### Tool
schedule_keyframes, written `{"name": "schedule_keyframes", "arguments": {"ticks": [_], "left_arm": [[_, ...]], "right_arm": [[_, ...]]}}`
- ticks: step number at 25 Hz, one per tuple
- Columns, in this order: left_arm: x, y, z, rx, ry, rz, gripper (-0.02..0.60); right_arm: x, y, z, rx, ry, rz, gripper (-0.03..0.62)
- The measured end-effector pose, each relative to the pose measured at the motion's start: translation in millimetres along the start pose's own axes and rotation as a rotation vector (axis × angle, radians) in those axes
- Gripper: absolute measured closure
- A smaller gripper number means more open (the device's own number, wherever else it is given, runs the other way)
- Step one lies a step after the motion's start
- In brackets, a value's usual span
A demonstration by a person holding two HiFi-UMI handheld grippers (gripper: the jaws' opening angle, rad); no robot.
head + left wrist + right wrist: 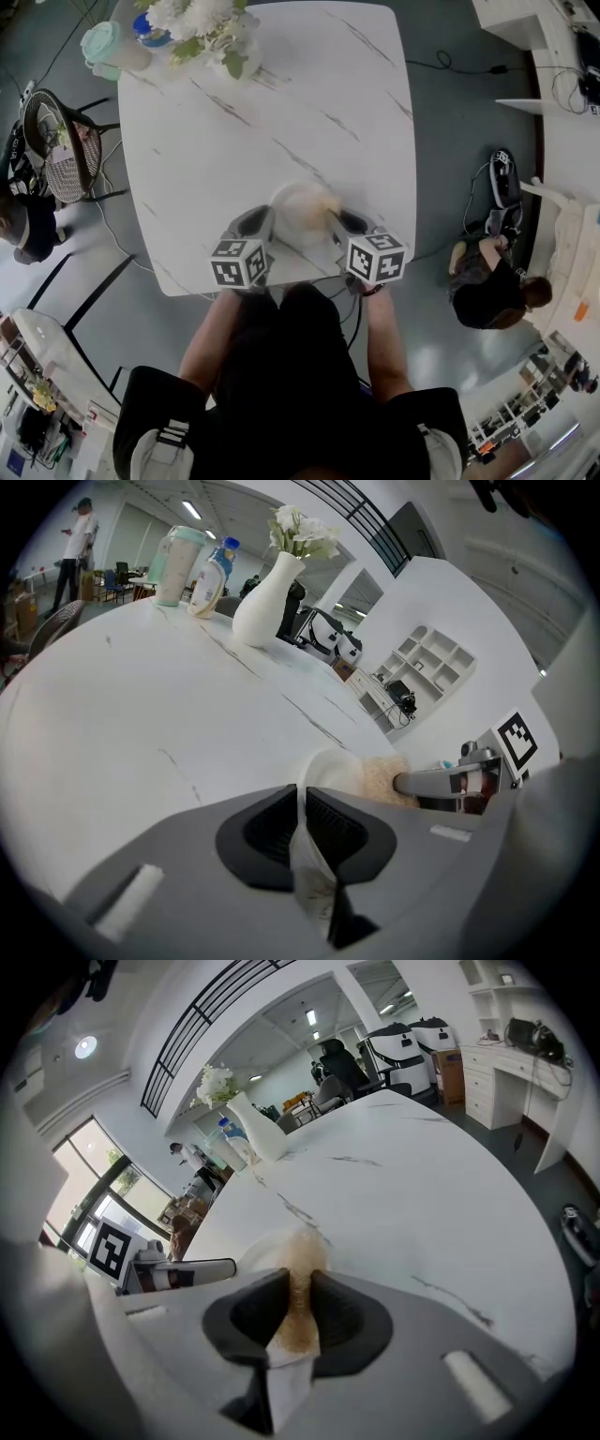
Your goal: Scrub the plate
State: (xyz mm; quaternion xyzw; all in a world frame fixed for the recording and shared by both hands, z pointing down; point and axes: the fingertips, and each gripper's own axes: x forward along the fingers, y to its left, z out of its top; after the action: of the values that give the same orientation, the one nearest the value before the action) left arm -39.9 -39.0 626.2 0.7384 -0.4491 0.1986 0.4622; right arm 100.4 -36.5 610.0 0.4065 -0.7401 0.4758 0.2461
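1. My left gripper (302, 825) has its jaws drawn nearly together and pinched on the near rim of the plate (330, 766). In the left gripper view the thin white rim stands between the 2 dark pads, and both press on it.
2. My right gripper (300, 1314) is closed just as narrowly on a tan scrub pad (300, 1265). The pad fills the gap between the jaws, and a white part of it hangs out toward the camera.
3. The plate is on the white marble-patterned table (262, 103), close to the edge nearest me. In the head view it sits between the 2 grippers. I cannot tell whether it lies flat or is tipped up.
4. The far end of the scrub pad reaches over the right part of the plate. The head view is smeared there, so I cannot make out the contact itself.
5. Both grippers angle downward toward the plate from my side of the table, with their marker cubes side by side.
6. At the far end of the table stand a white vase (267, 607) of white flowers, a mint-lidded container (176, 564) and a blue-capped bottle (211, 574), all well apart from the plate.
7. A dark chair (58, 145) stands off the table's left side.
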Motion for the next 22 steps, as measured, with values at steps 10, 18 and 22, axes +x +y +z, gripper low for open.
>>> {"name": "schedule_keyframes", "arguments": {"ticks": [10, 18, 22], "left_arm": [[1.4, -1.7, 1.6, 0.008, 0.003, 0.002, 0.545], [2.0, -3.2, 2.4, 0.007, -0.001, 0.001, 0.545], [1.5, -2.4, 2.3, 0.007, -0.006, 0.002, 0.545]], "right_arm": [[-14.3, -15.4, 3.8, 0.021, -0.022, -0.024, 0.525], [-18.0, -8.1, 8.3, 0.044, -0.043, 0.019, 0.525], [-26.5, 6.8, 20.5, 0.035, -0.079, 0.056, 0.525]]}}
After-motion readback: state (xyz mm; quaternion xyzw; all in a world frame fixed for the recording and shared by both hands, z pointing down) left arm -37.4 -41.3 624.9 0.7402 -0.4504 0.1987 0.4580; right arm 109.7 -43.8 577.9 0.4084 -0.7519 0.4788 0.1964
